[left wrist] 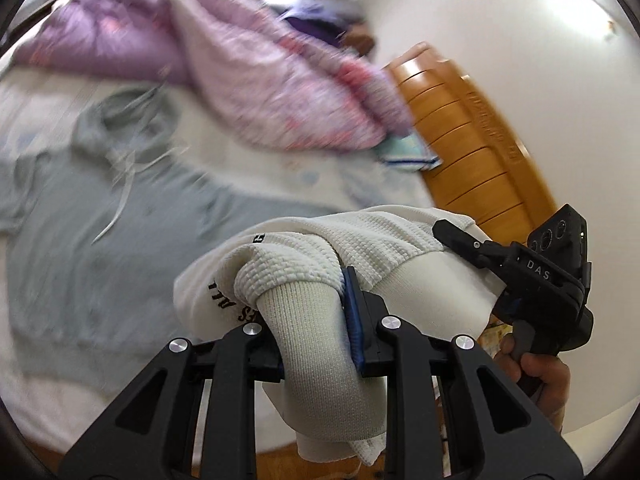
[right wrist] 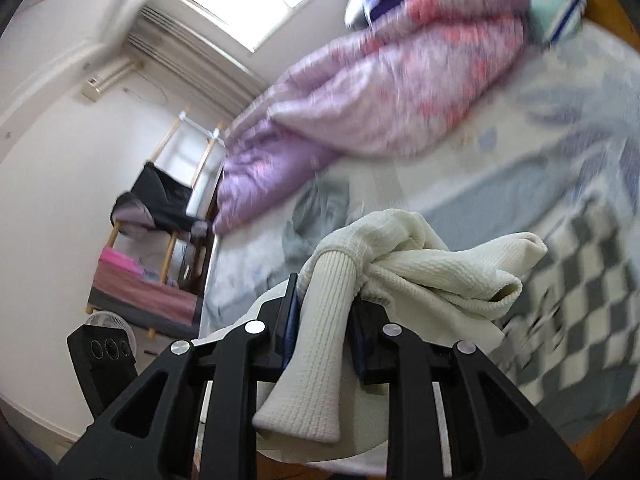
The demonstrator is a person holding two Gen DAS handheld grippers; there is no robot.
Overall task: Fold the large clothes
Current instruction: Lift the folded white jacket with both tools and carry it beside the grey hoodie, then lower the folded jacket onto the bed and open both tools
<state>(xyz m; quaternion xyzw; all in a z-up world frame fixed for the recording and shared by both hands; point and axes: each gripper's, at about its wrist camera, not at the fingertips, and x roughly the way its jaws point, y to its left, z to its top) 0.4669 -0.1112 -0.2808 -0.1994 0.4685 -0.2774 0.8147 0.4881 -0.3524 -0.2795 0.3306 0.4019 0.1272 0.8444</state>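
Observation:
A cream knit sweater with black lettering hangs lifted above the bed, held by both grippers. My left gripper is shut on a ribbed cuff of the sweater. My right gripper is shut on the other ribbed cuff, with the bunched sweater draped past it. The right gripper and the hand holding it also show in the left wrist view, at the sweater's right side. The left gripper's body shows at the lower left of the right wrist view.
A grey hoodie lies flat on the bed sheet. A purple and pink quilt is heaped at the far side. A checkered cloth lies at right. A wooden headboard borders the bed. A rack stands by the wall.

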